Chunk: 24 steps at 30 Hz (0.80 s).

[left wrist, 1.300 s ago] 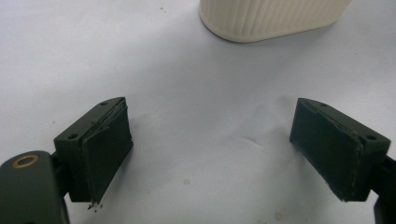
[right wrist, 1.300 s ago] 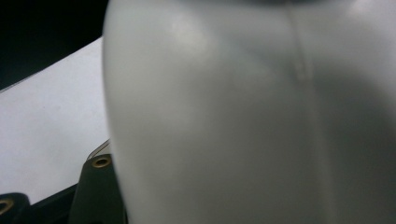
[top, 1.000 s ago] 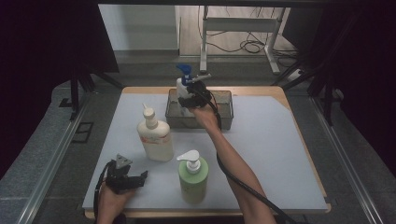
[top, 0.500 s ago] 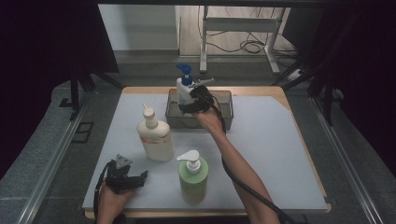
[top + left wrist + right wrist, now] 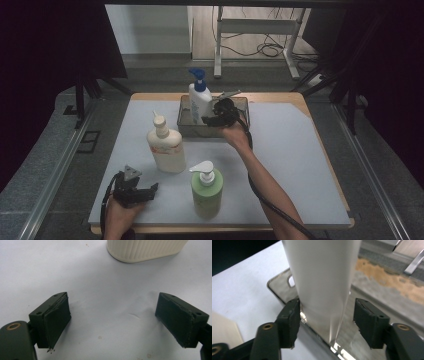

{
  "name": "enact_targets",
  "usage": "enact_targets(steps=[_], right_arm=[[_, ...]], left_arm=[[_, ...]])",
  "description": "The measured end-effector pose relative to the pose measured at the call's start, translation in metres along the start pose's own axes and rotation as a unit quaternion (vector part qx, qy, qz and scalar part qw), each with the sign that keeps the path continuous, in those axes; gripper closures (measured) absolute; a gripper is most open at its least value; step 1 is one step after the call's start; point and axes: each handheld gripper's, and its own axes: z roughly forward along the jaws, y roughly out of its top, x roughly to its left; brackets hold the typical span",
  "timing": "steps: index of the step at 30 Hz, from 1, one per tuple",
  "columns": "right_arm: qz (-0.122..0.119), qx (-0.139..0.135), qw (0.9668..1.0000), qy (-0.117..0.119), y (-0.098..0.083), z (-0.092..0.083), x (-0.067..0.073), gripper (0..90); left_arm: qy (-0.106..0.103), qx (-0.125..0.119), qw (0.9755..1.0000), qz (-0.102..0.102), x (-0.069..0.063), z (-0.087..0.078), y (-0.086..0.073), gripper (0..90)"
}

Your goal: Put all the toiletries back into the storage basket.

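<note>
A white bottle with a blue pump [image 5: 199, 102] stands upright in the left part of a metal tray [image 5: 241, 102] at the back of the table. My right gripper [image 5: 207, 120] reaches it from the right. In the right gripper view the bottle [image 5: 324, 277] stands between the jaws of my right gripper [image 5: 327, 322]. The jaws have just been closing; the left pad is at the bottle's side, and a gap remains at the right pad. My left gripper [image 5: 151, 188] rests open on the mat near the front left, nothing between its jaws [image 5: 120, 325].
A cream pump bottle [image 5: 165, 145] stands left of centre, and its base [image 5: 145, 250] lies ahead of the left jaws. A green pump bottle [image 5: 206, 192] stands near the front. A pale mat [image 5: 295, 165] covers the wooden table. Dark floor and curtains surround it.
My right gripper has shifted a little to the right and lower beside the blue-pump bottle, which stays in the tray. The left hand has not moved.
</note>
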Motion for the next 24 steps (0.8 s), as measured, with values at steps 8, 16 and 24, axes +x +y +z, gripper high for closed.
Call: enact_targets(steps=[8, 16, 24], right_arm=[[-0.026, 0.033, 0.9991, -0.006, -0.015, -0.005, -0.005, 66.3], [0.002, 0.027, 0.9994, -0.020, -0.017, -0.003, -0.017, 84.6], [0.024, 0.038, 0.9986, -0.029, -0.016, 0.012, -0.022, 89.2]], left_arm=[[0.000, 0.000, 1.0000, 0.000, 0.000, 0.000, 0.000, 11.9], [0.000, 0.001, 1.0000, 0.000, 0.000, 0.000, 0.000, 11.9], [0.000, 0.001, 1.0000, 0.000, 0.000, 0.000, 0.000, 11.9]])
